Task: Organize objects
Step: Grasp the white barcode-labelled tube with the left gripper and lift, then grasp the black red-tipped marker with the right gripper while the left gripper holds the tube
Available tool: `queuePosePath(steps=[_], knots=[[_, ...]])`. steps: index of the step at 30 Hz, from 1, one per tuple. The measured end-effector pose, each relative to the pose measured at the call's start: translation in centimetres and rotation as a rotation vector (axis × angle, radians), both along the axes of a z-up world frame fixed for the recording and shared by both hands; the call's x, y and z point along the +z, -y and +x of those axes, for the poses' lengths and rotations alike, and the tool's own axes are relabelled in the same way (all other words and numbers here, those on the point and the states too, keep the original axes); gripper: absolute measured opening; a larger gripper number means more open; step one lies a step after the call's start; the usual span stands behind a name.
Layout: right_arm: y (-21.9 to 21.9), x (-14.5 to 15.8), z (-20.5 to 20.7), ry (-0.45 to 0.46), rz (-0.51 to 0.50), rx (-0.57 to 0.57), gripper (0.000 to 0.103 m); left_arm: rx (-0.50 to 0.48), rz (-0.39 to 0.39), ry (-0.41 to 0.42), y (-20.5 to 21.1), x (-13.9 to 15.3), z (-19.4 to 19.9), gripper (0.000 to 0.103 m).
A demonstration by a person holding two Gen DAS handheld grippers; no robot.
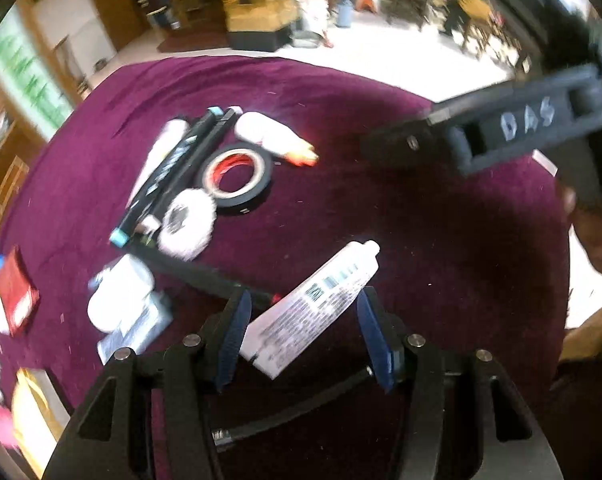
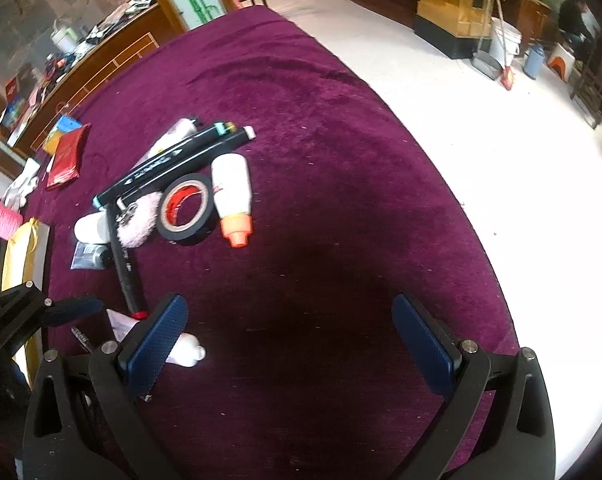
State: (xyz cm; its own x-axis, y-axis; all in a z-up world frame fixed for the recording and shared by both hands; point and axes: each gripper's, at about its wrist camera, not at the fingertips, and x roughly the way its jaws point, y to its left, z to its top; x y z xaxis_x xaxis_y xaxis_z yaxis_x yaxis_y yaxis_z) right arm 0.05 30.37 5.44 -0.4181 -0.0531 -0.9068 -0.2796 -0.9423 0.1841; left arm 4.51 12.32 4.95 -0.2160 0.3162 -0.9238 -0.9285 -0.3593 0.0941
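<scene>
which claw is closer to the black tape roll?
Left, slightly. The left claw, holding a white tube, sits just below the black tape roll. The right claw hovers empty, farther off.

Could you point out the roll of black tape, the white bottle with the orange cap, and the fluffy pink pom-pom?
Black tape roll with red core [image 2: 185, 206]: right wrist view, outer black band.
White plastic bottle with orange cap [image 2: 232, 186]: right wrist view, white body.
Fluffy pink pom-pom [image 2: 139, 222]: right wrist view, fur middle.

Black left gripper [image 1: 301, 336] and right gripper [image 2: 289, 344], blue ribbed pads, silver screws.
</scene>
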Motion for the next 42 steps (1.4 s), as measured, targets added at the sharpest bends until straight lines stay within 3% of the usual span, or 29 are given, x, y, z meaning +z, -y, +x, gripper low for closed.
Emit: queuePosePath(steps=[4, 6, 8, 12, 15, 17, 19, 21, 22, 24, 32, 34, 37, 39, 42], knots=[[-0.4, 0.0, 0.4, 0.005, 0.009, -0.006, 0.103, -0.079, -0.064, -0.024, -1.7, -1.8, 0.7, 0.049], [-0.6, 0.0, 0.6, 0.006, 0.011, -0.011, 0.103, -0.047, -0.071, 0.027, -1.8, -1.8, 0.2, 0.047], [-1.0, 0.1, 0.8, 0.006, 0.009, -0.021, 0.103, 0.006, -0.058, 0.125, -1.2, -1.8, -0.5, 0.032], [-1.5, 0.1, 0.9, -0.002, 0.002, -0.032, 0.103, 0.060, -0.013, 0.214, 0.3, -1.6, -0.5, 0.032], [-1.5, 0.0, 0.7, -0.003, -0.003, -0.033, 0.103, 0.102, 0.022, 0.198, 0.2, -1.7, -0.4, 0.033], [-1.2, -0.1, 0.5, 0.001, -0.008, -0.029, 0.103, 0.108, 0.041, 0.188, -0.2, -1.8, -0.2, 0.044], [-0.8, -0.1, 0.5, 0.001, -0.007, -0.019, 0.103, 0.133, 0.049, 0.157, -0.4, -2.0, 0.3, 0.045], [-0.2, 0.0, 0.3, -0.002, -0.001, 0.000, 0.103, 0.159, 0.054, 0.125, -0.1, -2.0, 0.6, 0.032], [0.2, 0.2, 0.2, -0.005, 0.000, 0.013, 0.103, 0.202, 0.074, 0.149, 0.7, -1.8, 0.3, 0.026], [1.0, 0.5, 0.0, -0.011, 0.006, 0.036, 0.103, 0.294, 0.154, 0.226, 2.9, -1.1, -0.6, 0.026], [7.2, 0.3, -2.0, -0.008, 0.014, 0.223, 0.103, 0.554, 0.353, 0.263, 11.6, 2.3, -1.3, 0.026], [9.1, 0.0, -2.7, -0.009, 0.019, 0.269, 0.098, 0.601, 0.388, 0.260, 12.0, 2.7, -0.7, 0.026], [12.1, -1.0, -4.6, 0.013, 0.046, 0.339, 0.077, 0.680, 0.433, 0.261, 16.6, 3.4, -0.1, 0.026], [13.5, -1.7, -5.5, 0.034, 0.072, 0.369, 0.059, 0.714, 0.439, 0.260, 16.0, 3.2, -0.5, 0.026], [15.3, -3.1, -7.0, 0.074, 0.122, 0.397, 0.045, 0.766, 0.442, 0.238, 18.4, 3.3, -0.1, 0.026]])
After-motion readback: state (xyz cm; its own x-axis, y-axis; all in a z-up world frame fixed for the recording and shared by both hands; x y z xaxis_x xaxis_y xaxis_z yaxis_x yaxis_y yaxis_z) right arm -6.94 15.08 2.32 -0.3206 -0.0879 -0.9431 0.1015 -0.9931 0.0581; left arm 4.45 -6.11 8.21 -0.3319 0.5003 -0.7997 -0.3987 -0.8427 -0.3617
